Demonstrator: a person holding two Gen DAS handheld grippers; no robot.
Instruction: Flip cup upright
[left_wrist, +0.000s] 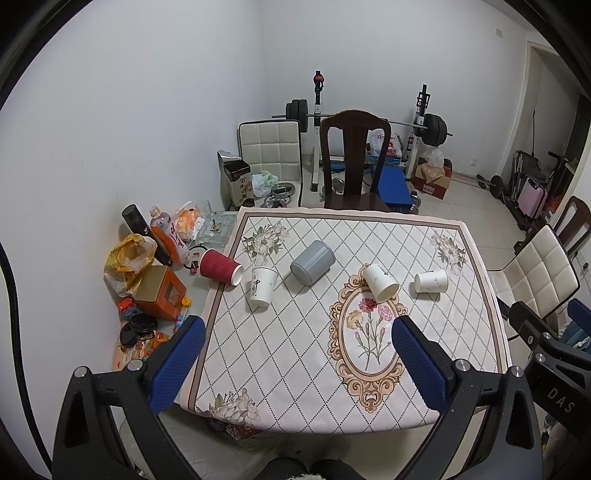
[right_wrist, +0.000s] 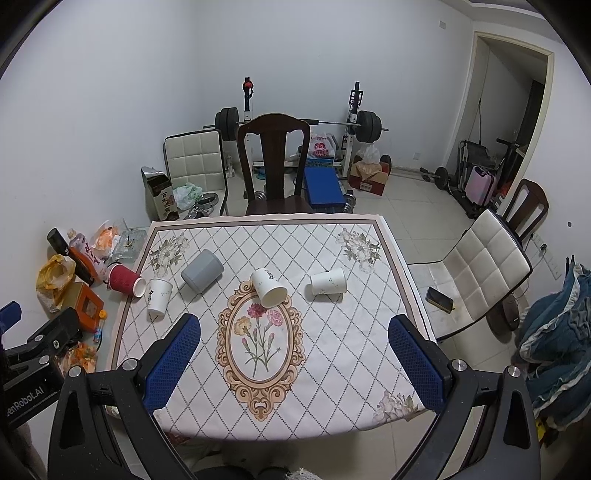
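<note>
On the bench (left_wrist: 280, 354), five cups in a rough row: red cup (left_wrist: 218, 266), grey cup (left_wrist: 312, 262) and two white cups (left_wrist: 381, 282) (left_wrist: 430, 281) on their sides; one white cup (left_wrist: 262, 286) upright. Left hand-held gripper (left_wrist: 297, 363) and right hand-held gripper (right_wrist: 293, 363) above the near edge, jaws wide, holding nothing.

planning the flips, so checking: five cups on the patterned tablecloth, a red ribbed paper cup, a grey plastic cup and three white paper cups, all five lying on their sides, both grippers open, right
Not quite. The white paper cup beside the red one stands mouth up; the left wrist view shows it. The red ribbed paper cup, grey plastic cup and two other white paper cups lie on their sides. The left gripper and right gripper are open.
</note>
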